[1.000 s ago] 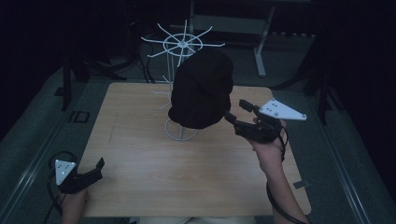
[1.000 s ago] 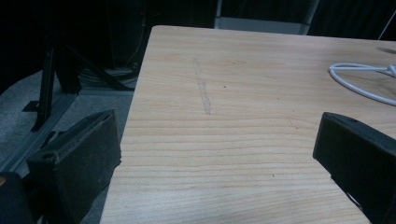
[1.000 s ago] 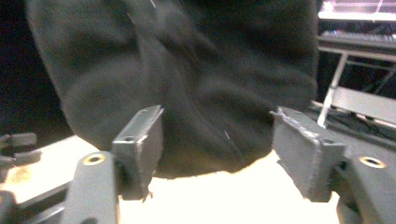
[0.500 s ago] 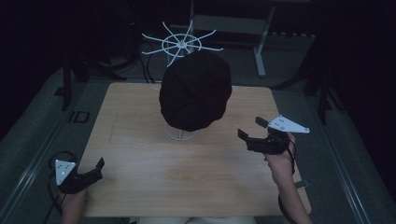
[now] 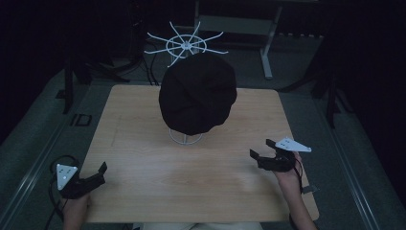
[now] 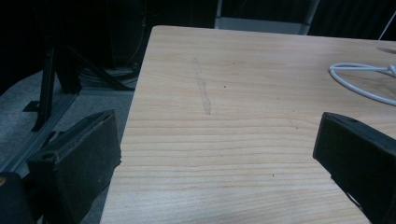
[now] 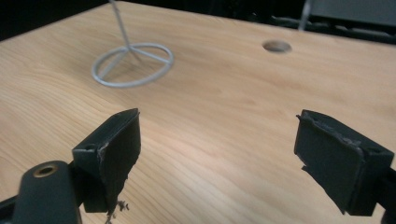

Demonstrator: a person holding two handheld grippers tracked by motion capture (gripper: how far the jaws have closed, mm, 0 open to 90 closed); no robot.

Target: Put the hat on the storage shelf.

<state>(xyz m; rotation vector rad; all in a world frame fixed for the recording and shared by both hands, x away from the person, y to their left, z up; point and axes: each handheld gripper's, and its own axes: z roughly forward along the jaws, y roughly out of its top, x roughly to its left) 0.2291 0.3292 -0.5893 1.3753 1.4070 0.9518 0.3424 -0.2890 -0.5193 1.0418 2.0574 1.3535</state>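
right gripper (image 5: 262, 149) is released, jaws just opened wide with nothing between them, low over the wooden table (image 5: 143, 191); black cap (image 5: 197, 93) on wire stand (image 5: 186, 137) sits ahead of it, well apart.

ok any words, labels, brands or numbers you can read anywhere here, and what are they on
None: no readable text on the black hat, the white wire stand, the wooden table, the left gripper or the right gripper.
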